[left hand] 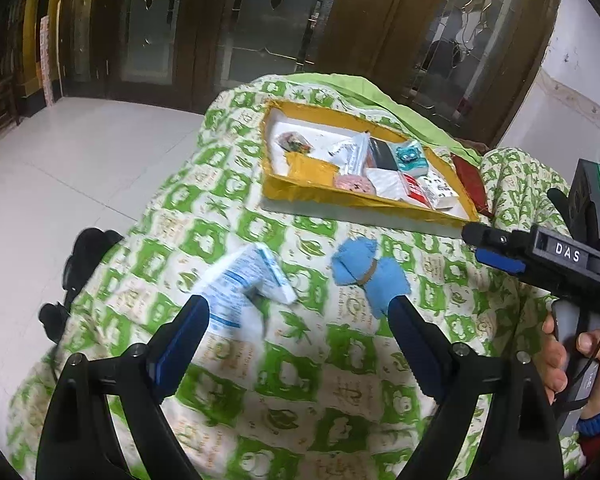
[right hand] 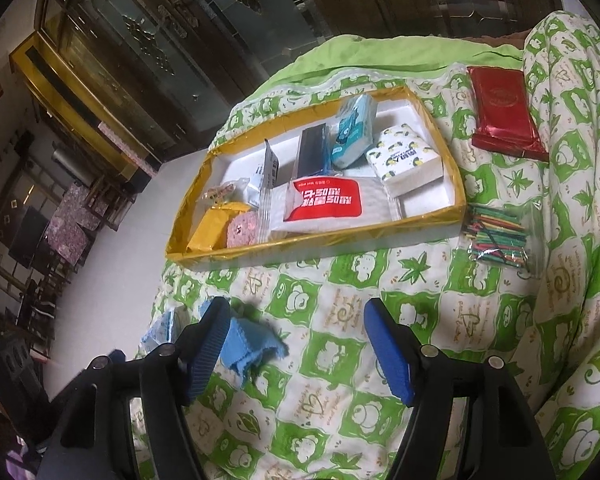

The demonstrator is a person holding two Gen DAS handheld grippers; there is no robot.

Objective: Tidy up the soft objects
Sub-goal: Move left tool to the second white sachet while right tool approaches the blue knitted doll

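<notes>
While the yellow tray (left hand: 364,200) is waiting at upper centre, the left gripper (left hand: 296,320), fingers spread and empty, is hovering nearest the white packet (left hand: 240,284), which is slanting toward upper right.

Both tongs, left (left hand: 296,320) and right (right hand: 296,344), gape wide, empty.

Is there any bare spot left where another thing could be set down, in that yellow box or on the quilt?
The tray has a bare white patch at its far left corner, behind the candy bag; its right half is crowded with packs. The quilt is bare between the tray's front edge and the blue cloth.
</notes>
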